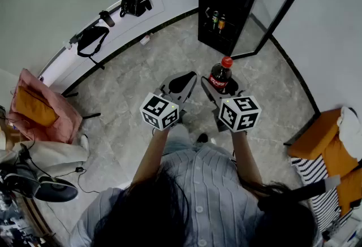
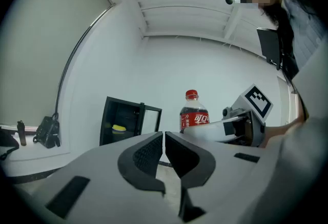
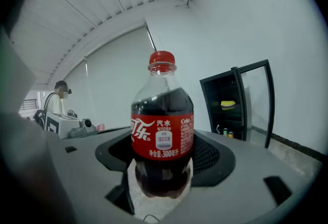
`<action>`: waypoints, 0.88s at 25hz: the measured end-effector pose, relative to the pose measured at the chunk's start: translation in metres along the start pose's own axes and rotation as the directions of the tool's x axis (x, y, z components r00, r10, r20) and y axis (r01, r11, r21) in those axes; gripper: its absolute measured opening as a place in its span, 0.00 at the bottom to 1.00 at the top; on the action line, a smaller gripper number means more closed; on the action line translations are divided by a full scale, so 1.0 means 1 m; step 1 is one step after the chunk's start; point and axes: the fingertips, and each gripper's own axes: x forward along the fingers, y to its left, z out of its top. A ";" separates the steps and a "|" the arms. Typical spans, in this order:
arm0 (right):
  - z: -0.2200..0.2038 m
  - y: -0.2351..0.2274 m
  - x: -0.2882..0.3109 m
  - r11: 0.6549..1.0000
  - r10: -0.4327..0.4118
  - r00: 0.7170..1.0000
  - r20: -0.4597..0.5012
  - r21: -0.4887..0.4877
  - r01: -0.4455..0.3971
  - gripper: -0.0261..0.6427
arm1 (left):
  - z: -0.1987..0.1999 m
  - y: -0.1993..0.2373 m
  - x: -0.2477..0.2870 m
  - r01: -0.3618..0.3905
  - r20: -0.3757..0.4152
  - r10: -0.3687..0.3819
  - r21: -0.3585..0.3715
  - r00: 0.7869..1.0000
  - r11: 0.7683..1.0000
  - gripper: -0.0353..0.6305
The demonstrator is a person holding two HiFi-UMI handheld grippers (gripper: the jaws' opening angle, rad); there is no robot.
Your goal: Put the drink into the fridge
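Right tool (image 3: 163, 161) pinches the cola bottle (image 3: 163, 130) low on its body, upright with the cap on top, clear of the floor (image 1: 141, 70). Straight ahead and well apart stands the fridge (image 1: 225, 11), its glass door (image 1: 274, 14) swung open to the right. The bottle likely needs to travel forward with its long axis vertical. Left tool (image 2: 164, 152), just beside, is pressed together and empty.

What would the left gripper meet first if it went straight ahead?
Only bare floor at first, then probably the open fridge door or the wall just beside it; depth is unclear.
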 end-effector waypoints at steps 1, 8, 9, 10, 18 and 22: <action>0.002 -0.001 0.002 1.000 0.001 1.000 0.006 -0.002 -0.001 0.48 | 0.002 0.003 0.001 -0.001 0.003 0.001 0.004 1.000 1.000 0.07; 0.004 0.000 0.007 1.000 0.011 1.000 0.013 -0.013 -0.011 0.48 | 0.003 0.007 0.002 -0.005 0.011 0.005 0.011 1.000 1.000 0.07; 0.004 0.001 0.007 1.000 0.012 1.000 0.013 -0.007 -0.012 0.48 | 0.002 0.006 0.001 -0.006 0.009 0.005 0.011 1.000 1.000 0.07; 0.003 0.002 0.007 1.000 0.014 1.000 0.013 0.001 -0.014 0.48 | 0.001 0.006 0.000 -0.006 0.008 0.006 0.011 1.000 1.000 0.07; -0.003 0.008 0.003 1.000 0.021 1.000 0.010 -0.003 -0.021 0.48 | -0.001 0.004 -0.010 -0.018 0.010 0.018 0.006 1.000 1.000 0.07; -0.008 0.007 -0.003 1.000 0.028 1.000 0.004 -0.008 -0.028 0.48 | -0.007 -0.002 -0.011 -0.021 0.009 0.021 0.003 1.000 1.000 0.07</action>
